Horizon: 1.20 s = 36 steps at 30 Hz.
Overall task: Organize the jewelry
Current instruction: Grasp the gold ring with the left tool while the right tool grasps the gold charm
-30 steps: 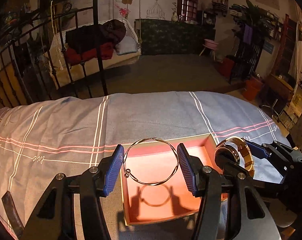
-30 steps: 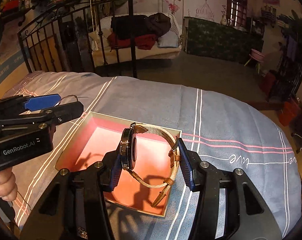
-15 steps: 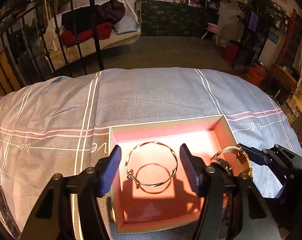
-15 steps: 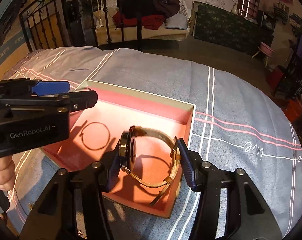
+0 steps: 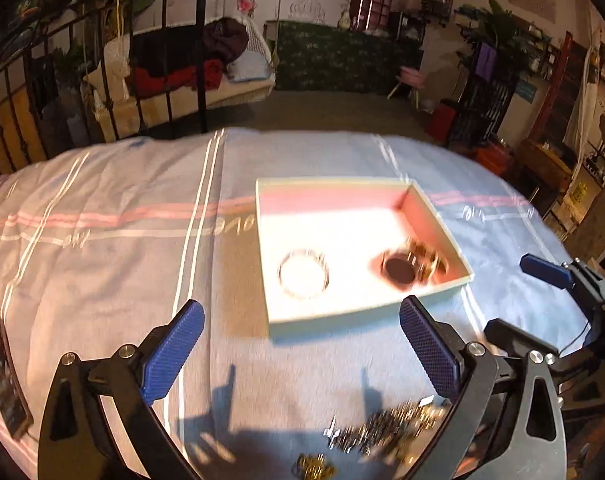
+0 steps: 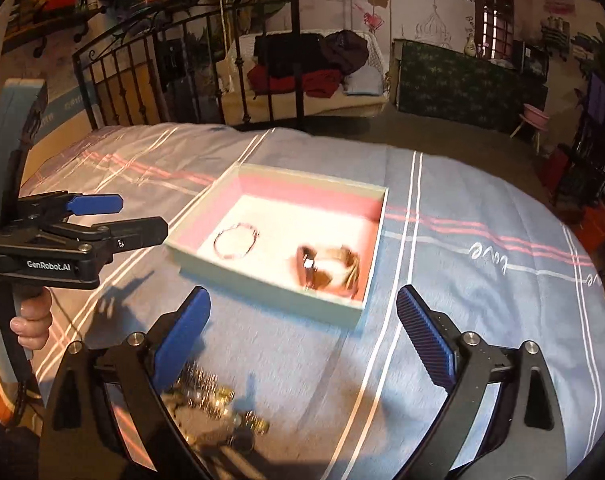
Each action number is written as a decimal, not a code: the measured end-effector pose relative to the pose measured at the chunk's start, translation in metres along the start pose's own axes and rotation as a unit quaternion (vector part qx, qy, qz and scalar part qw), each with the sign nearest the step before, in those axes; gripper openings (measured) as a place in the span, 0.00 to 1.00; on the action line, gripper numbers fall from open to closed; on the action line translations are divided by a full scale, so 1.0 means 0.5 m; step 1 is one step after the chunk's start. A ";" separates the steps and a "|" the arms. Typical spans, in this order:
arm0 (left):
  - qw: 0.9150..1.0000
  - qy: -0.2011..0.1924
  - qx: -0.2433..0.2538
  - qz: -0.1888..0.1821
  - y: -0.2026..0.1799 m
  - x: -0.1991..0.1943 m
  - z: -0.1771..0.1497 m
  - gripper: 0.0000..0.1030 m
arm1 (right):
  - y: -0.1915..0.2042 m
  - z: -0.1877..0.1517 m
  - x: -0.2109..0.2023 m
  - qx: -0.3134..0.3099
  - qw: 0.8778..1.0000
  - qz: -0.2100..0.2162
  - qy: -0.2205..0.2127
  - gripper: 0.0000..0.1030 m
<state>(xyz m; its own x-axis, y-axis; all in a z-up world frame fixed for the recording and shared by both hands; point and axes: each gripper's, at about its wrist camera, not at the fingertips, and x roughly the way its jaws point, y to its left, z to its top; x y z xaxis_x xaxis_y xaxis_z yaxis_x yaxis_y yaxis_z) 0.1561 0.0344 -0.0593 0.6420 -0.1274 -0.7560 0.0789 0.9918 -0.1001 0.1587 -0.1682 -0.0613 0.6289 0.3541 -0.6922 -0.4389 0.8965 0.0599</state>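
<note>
The thin silver wire bangle (image 5: 303, 273) and the gold-strapped wristwatch (image 6: 327, 267) are seen lying apart inside the shallow pink-lined cardboard box (image 6: 262, 276) on the striped bed. Both the left gripper (image 5: 302, 350) and the right gripper (image 6: 303, 338) are held with jaws spread wide, nothing gripped. Loose metal trinkets (image 5: 382, 430) are scattered at the bed's near edge.

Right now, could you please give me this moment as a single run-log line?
left gripper: open, empty | right gripper: open, empty | bangle: in box | watch: in box, beside bangle | loose jewelry: on bedsheet, unsorted

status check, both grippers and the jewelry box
Left gripper open, empty. Right gripper open, empty. Bangle and watch lying in box. Loose jewelry pile on bedsheet, nothing blocking.
</note>
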 end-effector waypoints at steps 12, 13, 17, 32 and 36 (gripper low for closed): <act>0.995 0.082 0.021 0.057 0.015 0.006 -0.172 0.64 | 0.071 -0.155 -0.003 0.040 0.995 0.057 0.067 0.68; 0.995 0.080 0.025 0.063 0.015 0.008 -0.169 0.59 | 0.075 -0.151 -0.002 0.036 0.996 0.056 0.066 0.68; 0.997 0.050 0.005 0.058 0.033 -0.011 -0.150 0.32 | 0.095 -0.139 -0.005 0.008 0.997 0.044 0.057 0.75; 0.994 0.053 -0.084 0.048 0.126 -0.038 -0.180 0.38 | 0.237 -0.053 0.154 -0.126 0.981 0.096 0.110 0.63; 0.994 0.044 -0.089 0.048 0.130 -0.055 -0.187 0.55 | 0.276 -0.032 0.191 -0.161 0.972 0.118 0.121 0.58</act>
<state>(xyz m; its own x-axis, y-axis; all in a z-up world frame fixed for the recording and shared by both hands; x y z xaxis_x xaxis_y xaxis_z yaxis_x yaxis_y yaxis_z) 0.0721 0.1020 -0.1056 0.5703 -0.0408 -0.8204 -0.1205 0.9838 -0.1327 0.1476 -0.0151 -0.1306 0.3341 0.4315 -0.8380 -0.7550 0.6547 0.0361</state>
